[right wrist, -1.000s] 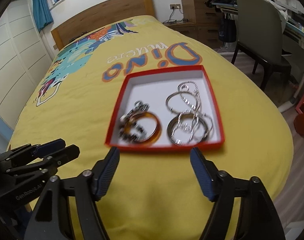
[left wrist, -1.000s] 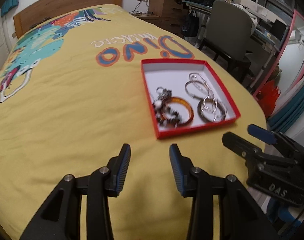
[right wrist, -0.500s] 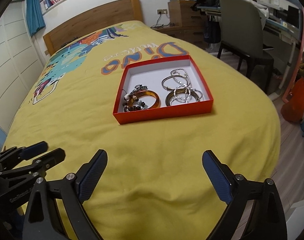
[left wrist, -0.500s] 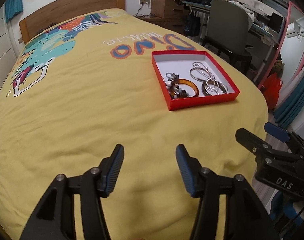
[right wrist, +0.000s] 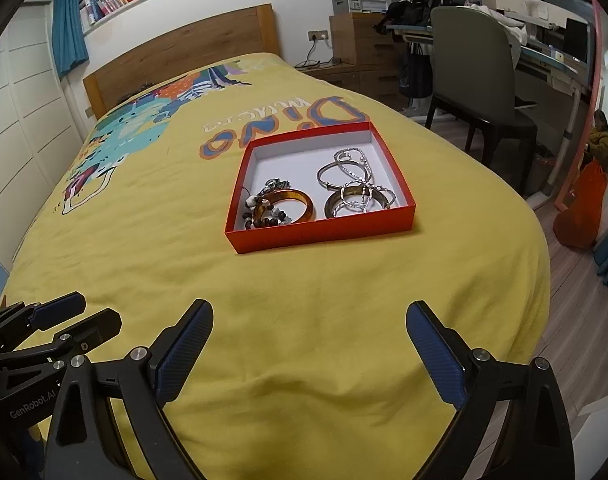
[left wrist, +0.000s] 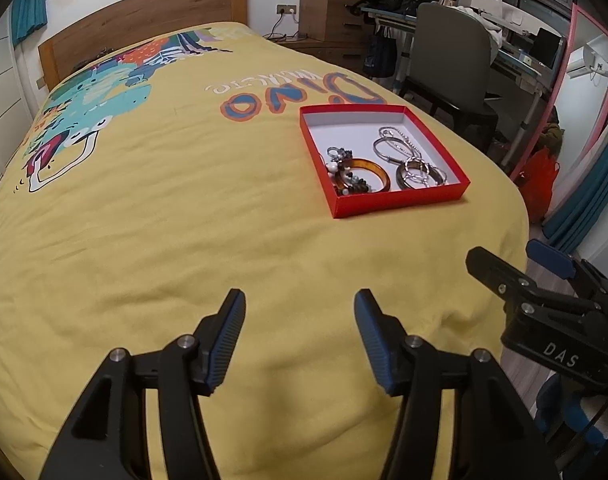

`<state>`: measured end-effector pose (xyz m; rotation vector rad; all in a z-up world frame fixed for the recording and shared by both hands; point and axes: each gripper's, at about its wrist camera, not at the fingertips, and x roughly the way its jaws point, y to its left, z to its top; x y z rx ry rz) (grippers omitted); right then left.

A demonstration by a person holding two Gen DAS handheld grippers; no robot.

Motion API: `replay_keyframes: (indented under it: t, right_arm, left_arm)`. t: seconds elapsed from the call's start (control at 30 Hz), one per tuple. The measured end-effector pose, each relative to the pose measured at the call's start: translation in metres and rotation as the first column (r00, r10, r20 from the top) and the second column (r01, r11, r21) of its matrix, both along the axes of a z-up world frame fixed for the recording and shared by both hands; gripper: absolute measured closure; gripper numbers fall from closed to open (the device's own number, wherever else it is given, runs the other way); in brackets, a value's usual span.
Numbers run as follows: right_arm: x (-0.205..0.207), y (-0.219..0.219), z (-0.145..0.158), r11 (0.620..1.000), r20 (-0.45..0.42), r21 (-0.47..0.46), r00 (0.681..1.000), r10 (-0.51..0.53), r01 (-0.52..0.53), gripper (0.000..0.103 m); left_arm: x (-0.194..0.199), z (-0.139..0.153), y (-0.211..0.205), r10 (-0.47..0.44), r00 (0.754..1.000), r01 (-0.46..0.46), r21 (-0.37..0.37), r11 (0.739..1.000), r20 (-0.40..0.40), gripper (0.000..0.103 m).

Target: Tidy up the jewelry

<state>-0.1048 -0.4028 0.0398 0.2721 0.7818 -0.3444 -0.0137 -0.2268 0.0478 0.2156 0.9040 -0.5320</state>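
A red box [left wrist: 399, 202] [right wrist: 323, 232] with a white inside lies on the yellow bedspread [left wrist: 184, 220]. It holds an amber bangle [left wrist: 367, 165] [right wrist: 292, 194], a beaded bracelet [left wrist: 351, 186] [right wrist: 264, 222], silver bangles [left wrist: 419, 172] [right wrist: 355, 200] and a silver chain [left wrist: 395, 138] [right wrist: 349, 164]. My left gripper [left wrist: 299, 300] hovers well short of the box, its jaws opening with nothing between them. My right gripper [right wrist: 309, 308] stands wide open and empty, also short of the box. Each gripper shows at the other view's edge.
The bed's right edge drops to a wooden floor [right wrist: 563, 288]. A grey chair [right wrist: 471, 56] and a cluttered desk [left wrist: 515, 56] stand beyond it, with an orange bag [right wrist: 579, 212] on the floor. A wooden headboard [right wrist: 184, 52] closes the far end.
Both grippers have drawn back from the box, which now looks smaller and farther. Both pairs of jaws have spread wider. The jewelry in the box has not moved.
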Motion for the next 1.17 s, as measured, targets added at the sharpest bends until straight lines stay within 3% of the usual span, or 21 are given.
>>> replay_keyframes:
  t: [0.17, 1.17]
  right_arm:
    - [-0.001, 0.002, 0.001, 1.0, 0.007, -0.002, 1.0, -0.003, 0.003, 0.003]
    - [0.004, -0.004, -0.009, 1.0, -0.002, -0.001, 1.0, -0.012, 0.012, 0.003]
  left_arm:
    - [0.0, 0.0, 0.001, 0.005, 1.0, -0.005, -0.001, 1.0, 0.002, 0.047]
    - [0.008, -0.009, -0.001, 0.045, 0.999, -0.045, 0.03, 0.999, 0.024, 0.04]
